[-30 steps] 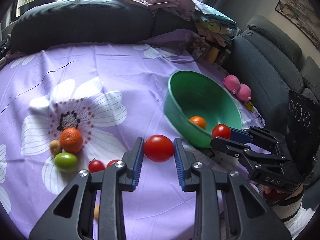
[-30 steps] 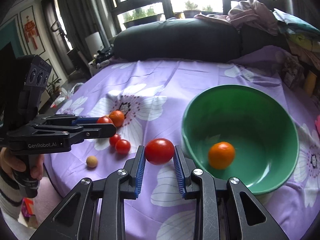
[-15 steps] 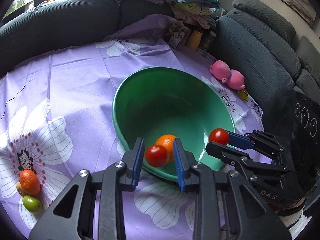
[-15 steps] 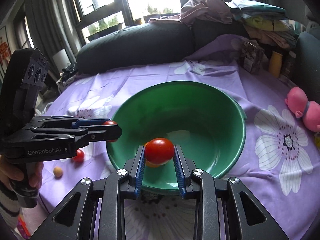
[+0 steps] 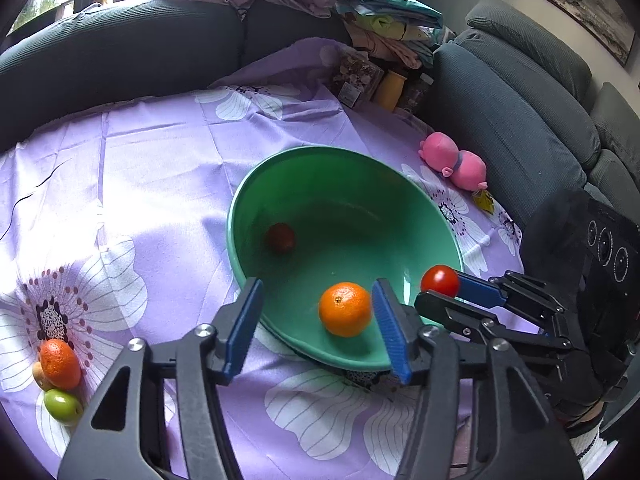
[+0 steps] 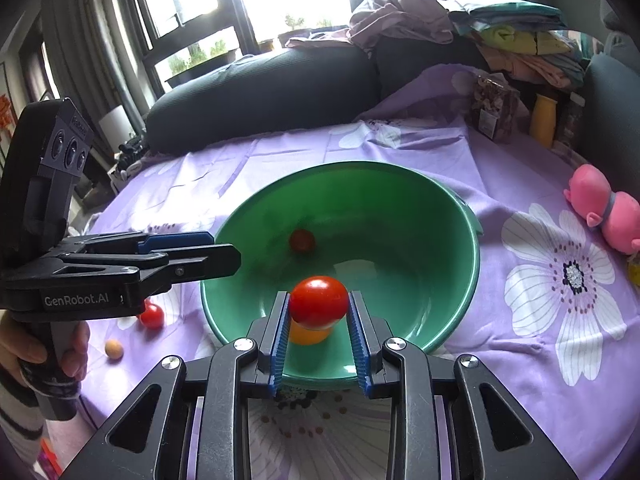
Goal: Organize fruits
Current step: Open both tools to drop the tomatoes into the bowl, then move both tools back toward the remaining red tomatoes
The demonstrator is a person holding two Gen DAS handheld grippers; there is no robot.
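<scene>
A green bowl (image 5: 416,204) (image 6: 460,216) sits on the purple flowered cloth. In it lie an orange (image 5: 345,309) and a small red tomato (image 5: 280,238) (image 6: 302,240), blurred. My left gripper (image 5: 318,316) is open and empty at the bowl's near rim; it also shows in the right wrist view (image 6: 224,250). My right gripper (image 6: 318,308) is shut on a red tomato (image 6: 318,302) (image 5: 439,281) above the bowl's near edge, and the orange (image 6: 310,336) shows partly under it.
On the cloth to the left lie an orange (image 5: 60,364), a green fruit (image 5: 62,406) and a small tan fruit (image 6: 114,348), with a red tomato (image 6: 152,316) nearby. A pink plush toy (image 5: 454,160) lies right of the bowl. Sofas surround the table; jars stand at the back.
My left gripper has opened and its tomato has dropped into the bowl, where it is moving. My right gripper still holds its tomato over the bowl.
</scene>
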